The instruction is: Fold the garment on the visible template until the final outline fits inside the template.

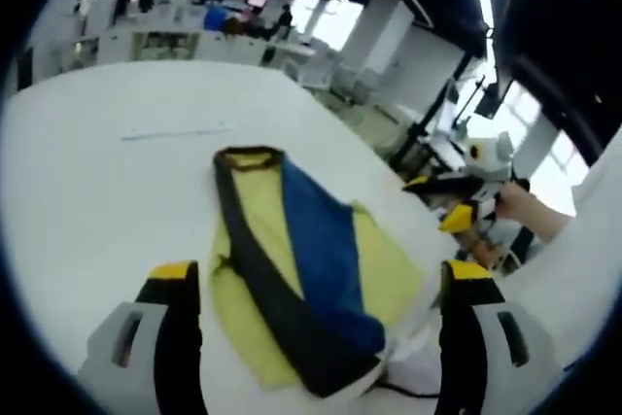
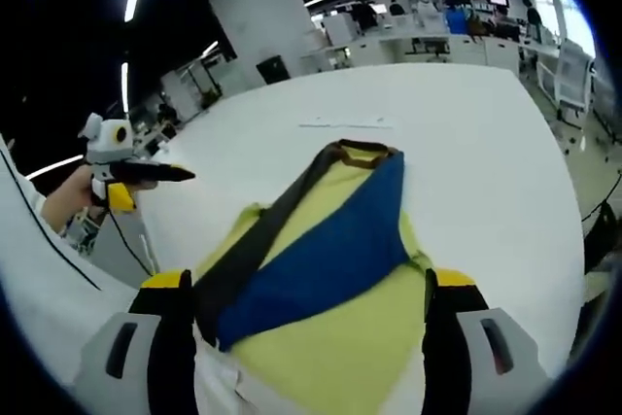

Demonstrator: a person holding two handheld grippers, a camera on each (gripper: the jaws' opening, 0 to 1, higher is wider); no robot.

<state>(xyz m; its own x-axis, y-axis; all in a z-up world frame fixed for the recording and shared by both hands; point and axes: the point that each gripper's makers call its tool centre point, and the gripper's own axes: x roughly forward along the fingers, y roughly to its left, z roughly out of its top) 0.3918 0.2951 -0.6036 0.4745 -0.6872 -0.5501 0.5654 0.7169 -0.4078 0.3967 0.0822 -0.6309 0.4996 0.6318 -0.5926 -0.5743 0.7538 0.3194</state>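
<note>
Broadly, white table (image 1: 117,182) bears yellow-blue garment (image 1: 321,269); office behind; left tool (image 1: 316,337), right tool (image 2: 306,332) gape wide.

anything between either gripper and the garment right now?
Nothing visible. The garment lies on the white table, directly ahead of the open left gripper and, in the right gripper view, the open right gripper. Only bare tabletop surrounds it.

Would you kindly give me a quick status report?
Both claws open, empty. Yellow, blue and black fabric garment lies partly folded on white table. Nothing in the way.
</note>
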